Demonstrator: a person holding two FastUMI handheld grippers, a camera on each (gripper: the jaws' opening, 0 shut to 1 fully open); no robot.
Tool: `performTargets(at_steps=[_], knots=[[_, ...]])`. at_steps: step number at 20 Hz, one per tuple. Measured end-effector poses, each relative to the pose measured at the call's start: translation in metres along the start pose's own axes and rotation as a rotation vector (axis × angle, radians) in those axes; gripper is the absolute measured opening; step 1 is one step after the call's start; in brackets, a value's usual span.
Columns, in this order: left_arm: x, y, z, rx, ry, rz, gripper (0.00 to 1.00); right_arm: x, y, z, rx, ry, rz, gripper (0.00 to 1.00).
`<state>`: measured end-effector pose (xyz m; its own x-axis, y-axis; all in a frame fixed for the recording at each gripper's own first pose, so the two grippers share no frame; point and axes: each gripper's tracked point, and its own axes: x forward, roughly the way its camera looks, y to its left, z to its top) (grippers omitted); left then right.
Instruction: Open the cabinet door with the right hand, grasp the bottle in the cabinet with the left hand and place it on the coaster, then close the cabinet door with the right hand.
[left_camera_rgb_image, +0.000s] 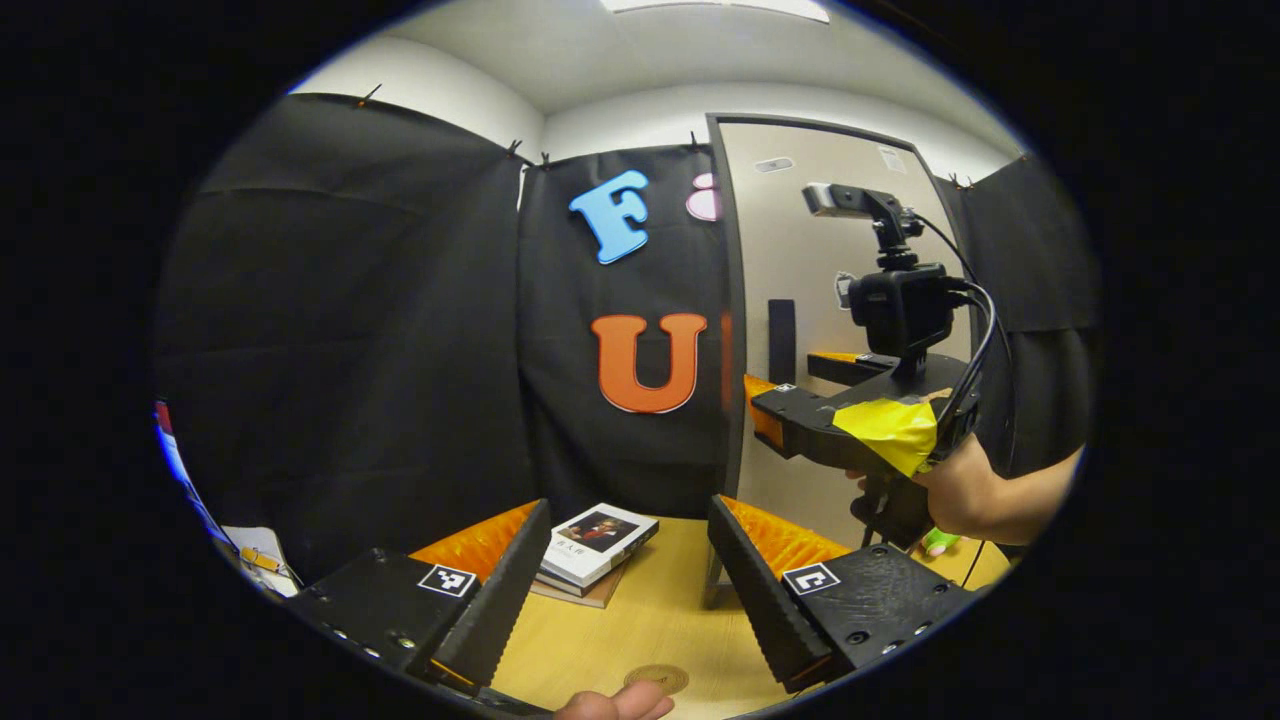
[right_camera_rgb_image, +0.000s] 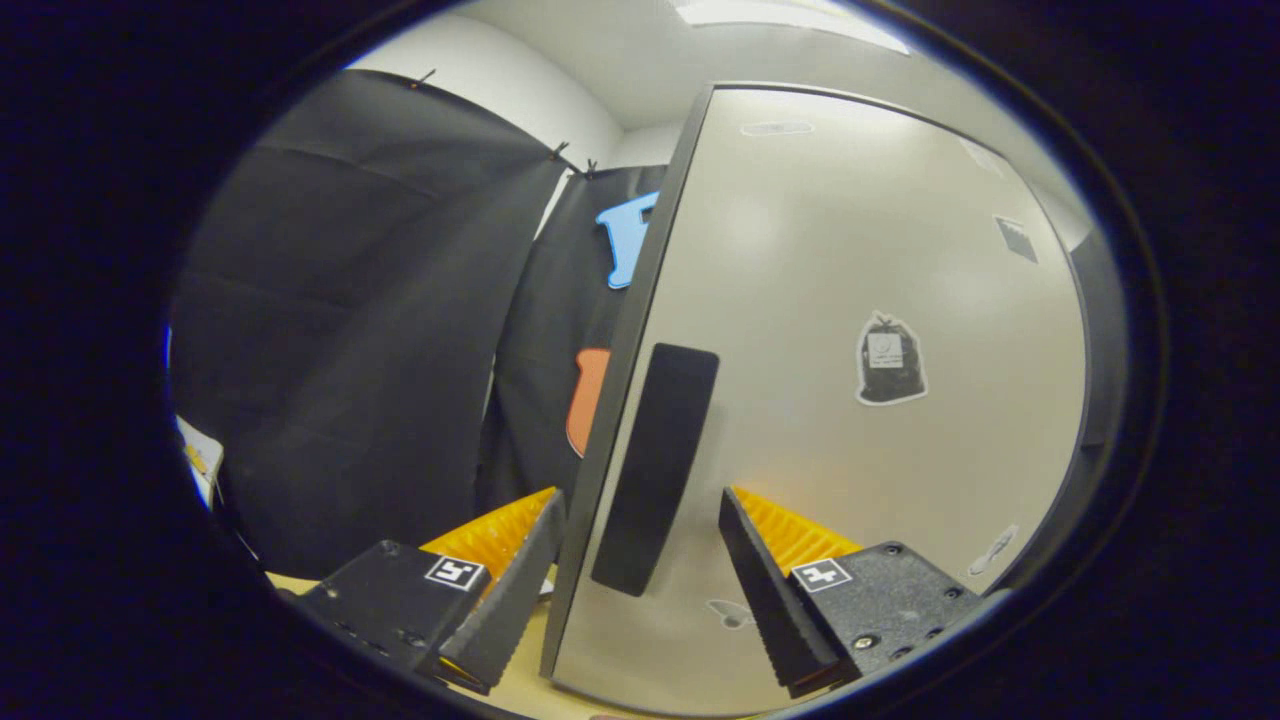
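My right gripper has its jaws apart, straddling the dark handle on the cabinet door, which looks shut; opening is not yet done. My left gripper waits over the counter, jaws apart and empty, the round coaster just below, books beyond. The bottle is presumably behind the door.

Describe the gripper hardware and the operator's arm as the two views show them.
Each gripper has a black body with two ribbed, wedge-shaped fingers and a small square black-and-white marker behind each one. In the left gripper view, the right gripper carries a black camera on a post, black cables looping down its side, and yellow tape across the body. The forearm behind it is bare, no sleeve.
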<state>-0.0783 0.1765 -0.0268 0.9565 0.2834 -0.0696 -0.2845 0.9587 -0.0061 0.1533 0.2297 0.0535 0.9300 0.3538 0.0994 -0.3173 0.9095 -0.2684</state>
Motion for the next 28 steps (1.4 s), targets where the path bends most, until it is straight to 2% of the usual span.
performTargets(at_steps=[1, 3, 5, 6, 10, 13, 18, 21, 28], knots=[[0.0, 0.007, 0.003, -0.017, -0.002, 0.014, 0.95, 0.004, 0.004, -0.009, -0.006, 0.042, 0.021, 0.92], [0.0, 0.014, 0.003, -0.038, 0.001, 0.013, 0.95, 0.002, -0.002, -0.008, -0.014, 0.048, -0.027, 0.7], [0.003, 0.021, -0.002, -0.027, 0.006, 0.012, 0.95, 0.007, -0.003, -0.011, 0.013, 0.066, -0.022, 0.39], [0.004, 0.022, -0.003, -0.019, 0.005, 0.011, 0.95, 0.007, -0.002, -0.011, 0.02, 0.075, -0.021, 0.34], [0.006, 0.017, -0.004, -0.019, 0.011, 0.002, 0.95, 0.001, 0.0, -0.011, 0.069, 0.115, 0.013, 0.29], [0.013, 0.01, -0.01, -0.037, 0.016, -0.024, 0.95, -0.011, 0.004, -0.008, 0.065, 0.126, 0.043, 0.28], [0.015, 0.001, -0.012, -0.073, 0.02, -0.045, 0.95, -0.08, 0.011, -0.003, 0.096, 0.144, 0.114, 0.29], [0.013, -0.005, -0.019, -0.08, 0.037, -0.058, 0.95, -0.107, 0.015, -0.003, 0.127, 0.146, 0.179, 0.28], [0.004, -0.037, -0.029, -0.068, 0.065, -0.118, 0.95, -0.196, -0.008, -0.004, 0.157, 0.15, 0.255, 0.29]])
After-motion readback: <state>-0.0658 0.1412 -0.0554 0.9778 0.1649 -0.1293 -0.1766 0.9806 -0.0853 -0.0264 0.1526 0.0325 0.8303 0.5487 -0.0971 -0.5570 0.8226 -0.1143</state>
